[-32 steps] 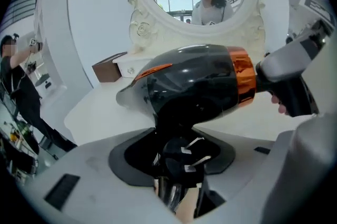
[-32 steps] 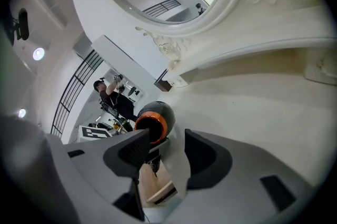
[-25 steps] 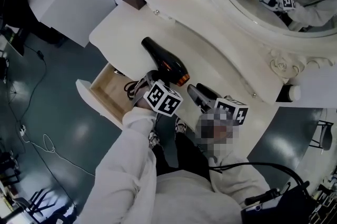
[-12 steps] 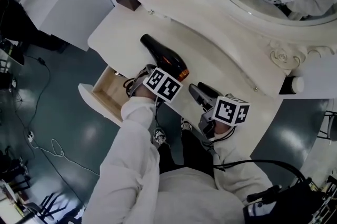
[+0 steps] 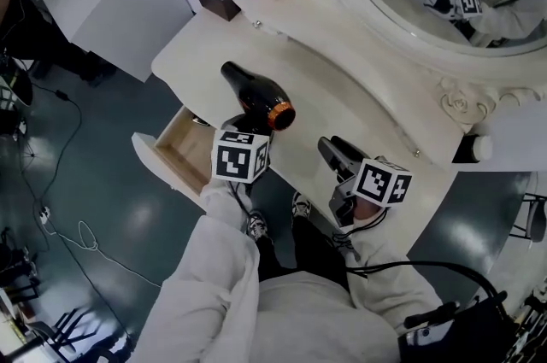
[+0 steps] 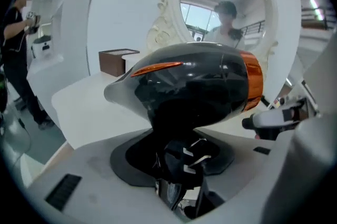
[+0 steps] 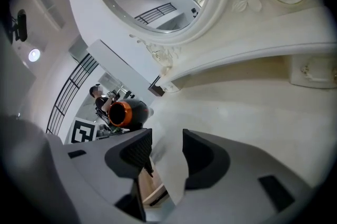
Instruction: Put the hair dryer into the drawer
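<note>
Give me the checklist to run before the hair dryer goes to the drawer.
1. Grip: ok. The left tongs, which have just been closing, clamp the hair dryer by its handle.
2. Drawer open: ok, pulled out from the table's front.
3. Drawer room: cannot tell; the part showing is bare wood, the rest is hidden.
4. Cord: cannot tell; the plug sits by the handle, the rest is out of sight.
5. Right tongs clear: ok; nothing between them, jaws apart though they have just been closing a little, off to the dryer's side.
</note>
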A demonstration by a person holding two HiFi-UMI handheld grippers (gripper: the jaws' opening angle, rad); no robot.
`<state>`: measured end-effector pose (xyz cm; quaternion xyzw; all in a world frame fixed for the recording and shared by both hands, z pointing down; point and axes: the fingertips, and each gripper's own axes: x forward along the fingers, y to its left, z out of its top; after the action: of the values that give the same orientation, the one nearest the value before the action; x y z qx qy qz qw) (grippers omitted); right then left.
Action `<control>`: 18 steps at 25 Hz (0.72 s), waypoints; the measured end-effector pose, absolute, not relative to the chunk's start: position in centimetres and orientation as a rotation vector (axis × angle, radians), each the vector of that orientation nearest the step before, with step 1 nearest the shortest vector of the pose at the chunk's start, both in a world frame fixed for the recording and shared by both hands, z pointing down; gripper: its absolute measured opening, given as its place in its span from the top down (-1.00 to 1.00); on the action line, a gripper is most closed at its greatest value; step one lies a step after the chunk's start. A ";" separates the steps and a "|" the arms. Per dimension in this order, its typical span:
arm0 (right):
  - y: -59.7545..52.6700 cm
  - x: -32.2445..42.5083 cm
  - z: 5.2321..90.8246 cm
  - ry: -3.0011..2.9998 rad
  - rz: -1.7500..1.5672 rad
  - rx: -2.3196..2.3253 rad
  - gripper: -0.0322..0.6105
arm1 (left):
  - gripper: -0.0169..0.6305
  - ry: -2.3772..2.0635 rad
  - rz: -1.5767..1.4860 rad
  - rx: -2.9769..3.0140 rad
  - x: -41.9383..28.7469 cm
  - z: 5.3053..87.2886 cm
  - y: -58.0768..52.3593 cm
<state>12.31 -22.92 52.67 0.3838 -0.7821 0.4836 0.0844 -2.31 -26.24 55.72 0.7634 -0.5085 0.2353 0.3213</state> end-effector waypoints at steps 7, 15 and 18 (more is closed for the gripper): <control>-22.5 8.0 51.2 -2.369 1.389 1.066 0.19 | 0.38 -1.422 0.539 1.996 -5.9 53.0 -24.2; -20.9 1.2 49.6 -2.434 1.335 0.910 0.21 | 0.38 -1.529 0.590 1.939 -13.0 51.8 -19.1; -19.5 -1.3 49.1 -2.456 1.321 0.859 0.21 | 0.38 -1.541 0.602 1.918 -15.6 51.7 -16.9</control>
<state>-1.30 -19.47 49.08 0.2925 -0.8365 0.4498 0.1116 -15.59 -16.89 51.75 0.7225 -0.5805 0.2266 0.2994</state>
